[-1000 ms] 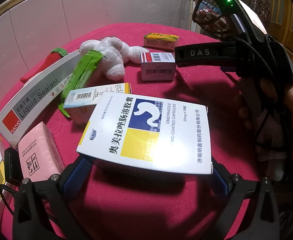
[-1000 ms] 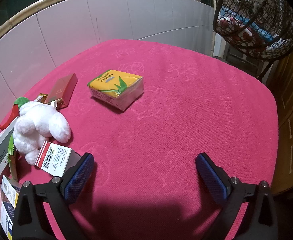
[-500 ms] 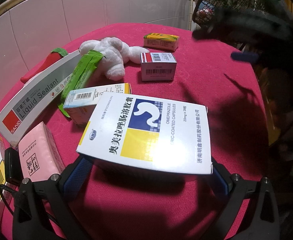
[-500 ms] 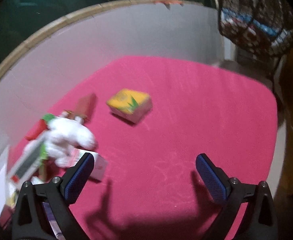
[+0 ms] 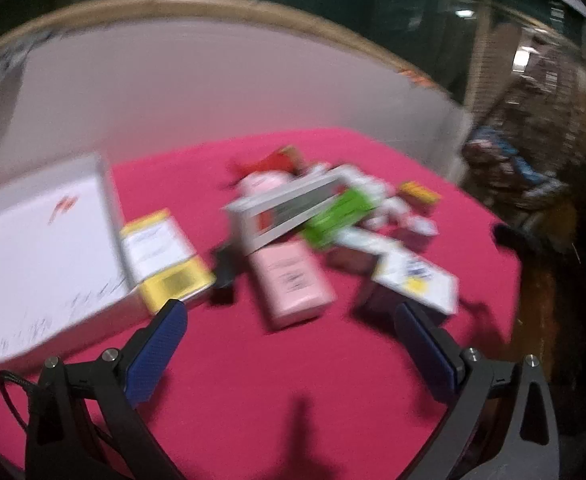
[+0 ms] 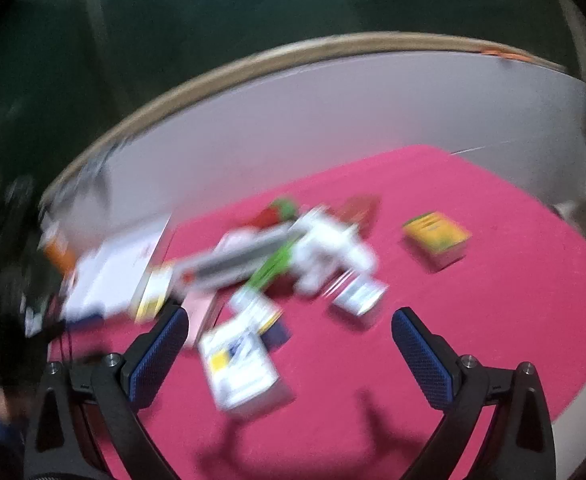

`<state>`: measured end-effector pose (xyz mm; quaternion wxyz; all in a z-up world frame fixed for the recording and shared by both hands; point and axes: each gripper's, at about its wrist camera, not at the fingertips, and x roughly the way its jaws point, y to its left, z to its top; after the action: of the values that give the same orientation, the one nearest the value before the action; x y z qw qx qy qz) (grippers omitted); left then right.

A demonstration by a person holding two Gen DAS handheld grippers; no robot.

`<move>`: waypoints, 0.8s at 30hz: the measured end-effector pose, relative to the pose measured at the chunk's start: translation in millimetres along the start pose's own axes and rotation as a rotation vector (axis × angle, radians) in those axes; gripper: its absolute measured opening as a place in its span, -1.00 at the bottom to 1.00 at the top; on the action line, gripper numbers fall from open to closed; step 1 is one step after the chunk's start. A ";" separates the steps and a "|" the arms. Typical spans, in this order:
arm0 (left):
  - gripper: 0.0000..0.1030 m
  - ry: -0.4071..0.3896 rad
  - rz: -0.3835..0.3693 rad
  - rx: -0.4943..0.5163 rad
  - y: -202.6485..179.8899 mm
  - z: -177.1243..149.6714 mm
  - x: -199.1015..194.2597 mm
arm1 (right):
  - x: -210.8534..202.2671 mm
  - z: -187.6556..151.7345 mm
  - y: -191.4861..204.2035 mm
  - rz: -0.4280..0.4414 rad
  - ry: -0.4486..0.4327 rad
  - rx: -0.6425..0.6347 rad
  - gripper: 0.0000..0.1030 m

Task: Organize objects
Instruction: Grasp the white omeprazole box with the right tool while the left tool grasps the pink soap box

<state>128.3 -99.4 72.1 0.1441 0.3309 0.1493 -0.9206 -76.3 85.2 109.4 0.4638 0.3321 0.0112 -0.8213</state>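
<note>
Boxes (image 5: 289, 280) lie blurred, jumbled on the pink cloth (image 5: 293, 380).

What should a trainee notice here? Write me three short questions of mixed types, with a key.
1. True or false: the left gripper holds the white capsule box.
2. In the right wrist view, which item lies apart from the pile? A. yellow pack B. pink box C. green packet
3. Fill in: the right gripper has its jaws ____.

Key: 1 false, it is open and empty; 2 A; 3 open.
</note>
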 end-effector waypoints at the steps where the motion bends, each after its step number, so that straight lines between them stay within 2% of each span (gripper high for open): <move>1: 1.00 0.026 0.020 -0.024 6.4 1.0 8.5 | 6.8 -6.2 6.5 0.010 0.034 -0.030 1.00; 2: 1.00 0.047 0.038 -0.038 7.8 0.3 14.6 | 15.6 -14.5 16.4 0.011 0.072 -0.074 1.00; 7: 1.00 0.126 0.112 -0.040 -1.4 -6.9 40.4 | 35.3 -32.8 32.5 0.045 0.150 -0.154 1.00; 16: 1.00 0.192 0.106 -0.140 8.3 -9.0 62.5 | 83.3 -38.8 49.9 0.042 0.236 -0.299 0.98; 17: 0.99 0.185 0.095 -0.139 6.9 -8.1 62.5 | 87.6 -41.7 51.7 0.040 0.249 -0.318 0.86; 18: 0.94 0.175 0.087 -0.133 4.4 -6.7 62.4 | 92.0 -41.6 52.4 0.028 0.258 -0.331 0.63; 19: 0.89 0.169 0.083 -0.125 1.3 -5.3 62.5 | 95.1 -43.4 52.0 0.015 0.272 -0.342 0.50; 20: 0.79 0.167 0.080 -0.115 -2.3 -3.9 64.1 | 97.4 -46.2 48.4 0.003 0.286 -0.346 0.05; 24: 0.43 0.207 0.065 -0.087 -18.2 -3.2 80.8 | 88.0 -43.8 31.7 0.013 0.267 -0.278 0.04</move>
<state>63.8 -95.0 20.3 0.1722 0.4222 0.1925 -0.8689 -59.2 15.1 35.5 0.5049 0.3707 0.1839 -0.7575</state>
